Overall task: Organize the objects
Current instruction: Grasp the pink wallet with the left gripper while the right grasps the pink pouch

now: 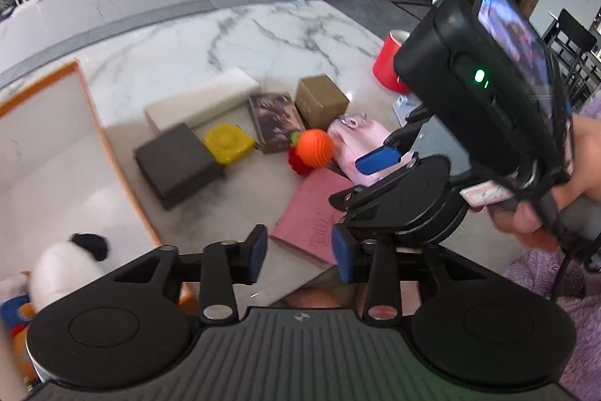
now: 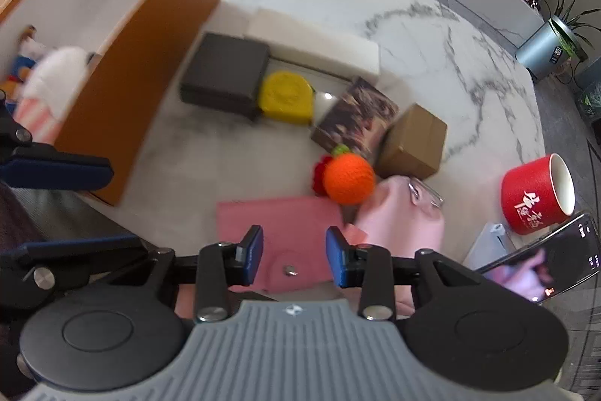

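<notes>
Left hand-held gripper (image 1: 299, 258): jaws spread, nothing between the pads; it hangs over the near desk edge, beside the pink pad.
Right hand-held gripper (image 2: 293, 256): jaws part open, nothing pinched; the pink pad lies below the gap. A hand (image 1: 533, 217) grips its handle, seen from the left wrist view.
Desk (image 2: 413, 36): white marble with grey veins.
Orange box (image 2: 150, 62): open top, white inside, at the left of the desk; soft toys lie in it, among them a white plush (image 1: 64, 269) with a black ear.
Dark box (image 2: 225, 74): just right of the orange box, touching the yellow case.
Yellow case (image 2: 287, 96): between the dark box and the picture box.
White block (image 2: 319, 44): long, behind the dark box and the yellow case.
Picture box (image 2: 360, 115): tilted, against the brown carton.
Brown carton (image 2: 413, 141): right of the picture box.
Orange knit ball (image 2: 349, 179): green top, something red and knitted beside it; in front of the picture box, at the far edge of the pink pad.
Pink pad (image 2: 285, 217): flat, nearest the grippers, small metal snap showing.
Pale pink pouch (image 2: 402, 217): right of the pad, metal ring on top.
Red cup (image 2: 533, 194): on its side, well right, white lettering.
Phone (image 2: 544, 258): screen lit, near the cup.
</notes>
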{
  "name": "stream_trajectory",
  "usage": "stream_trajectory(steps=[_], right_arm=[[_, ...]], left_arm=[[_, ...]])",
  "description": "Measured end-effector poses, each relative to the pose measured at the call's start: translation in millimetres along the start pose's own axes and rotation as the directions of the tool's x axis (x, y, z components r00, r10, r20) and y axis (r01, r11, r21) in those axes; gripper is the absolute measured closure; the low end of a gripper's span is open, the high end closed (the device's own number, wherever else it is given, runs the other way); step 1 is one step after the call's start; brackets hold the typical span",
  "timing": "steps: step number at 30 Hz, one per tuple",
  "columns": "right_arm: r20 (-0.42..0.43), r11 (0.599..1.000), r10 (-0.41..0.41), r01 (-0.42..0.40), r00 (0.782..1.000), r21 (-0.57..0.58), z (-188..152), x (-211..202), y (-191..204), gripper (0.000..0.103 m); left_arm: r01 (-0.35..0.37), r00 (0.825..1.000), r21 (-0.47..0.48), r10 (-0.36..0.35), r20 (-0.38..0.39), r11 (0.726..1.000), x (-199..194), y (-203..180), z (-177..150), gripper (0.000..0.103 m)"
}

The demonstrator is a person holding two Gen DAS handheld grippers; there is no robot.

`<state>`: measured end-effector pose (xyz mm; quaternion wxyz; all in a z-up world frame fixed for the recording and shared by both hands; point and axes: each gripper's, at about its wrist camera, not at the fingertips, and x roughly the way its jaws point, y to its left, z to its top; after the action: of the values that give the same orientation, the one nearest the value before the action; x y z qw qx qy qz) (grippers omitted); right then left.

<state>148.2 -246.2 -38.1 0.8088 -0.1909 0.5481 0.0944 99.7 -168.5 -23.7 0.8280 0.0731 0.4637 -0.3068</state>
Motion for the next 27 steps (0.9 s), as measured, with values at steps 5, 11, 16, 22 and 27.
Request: stream_trajectory(steps=[5, 11, 16, 22, 27], right_arm=[[-0.031, 1.000, 0.021, -0.021, 0.999, 0.004, 0, 15, -22, 0.063], [-0.085, 0.999, -0.040, 0.040, 0.996, 0.004, 15, 35, -41, 0.050], [-0.140, 0.999, -0.023, 0.029, 0.990, 0.038, 17, 59, -53, 0.049], [-0.131, 0.999, -0.029, 0.034, 0.991, 0.038, 17, 64, -52, 0.053], [-0.116, 0.999, -0.038, 0.042, 0.993, 0.028, 17, 65, -49, 0.065]], left_arm=[[0.000, 0.999, 0.059, 0.002, -0.037, 0.998, 35, -7, 5, 0.039], [0.028, 0.997, 0.075, -0.022, -0.078, 0.997, 80, -13, 16, 0.029], [0.042, 0.992, 0.060, -0.034, -0.119, 0.997, 106, -12, 18, 0.026], [0.065, 0.986, 0.036, -0.059, -0.156, 0.997, 123, -11, 20, 0.018], [0.074, 0.983, 0.019, -0.070, -0.169, 0.997, 127, -9, 21, 0.015]])
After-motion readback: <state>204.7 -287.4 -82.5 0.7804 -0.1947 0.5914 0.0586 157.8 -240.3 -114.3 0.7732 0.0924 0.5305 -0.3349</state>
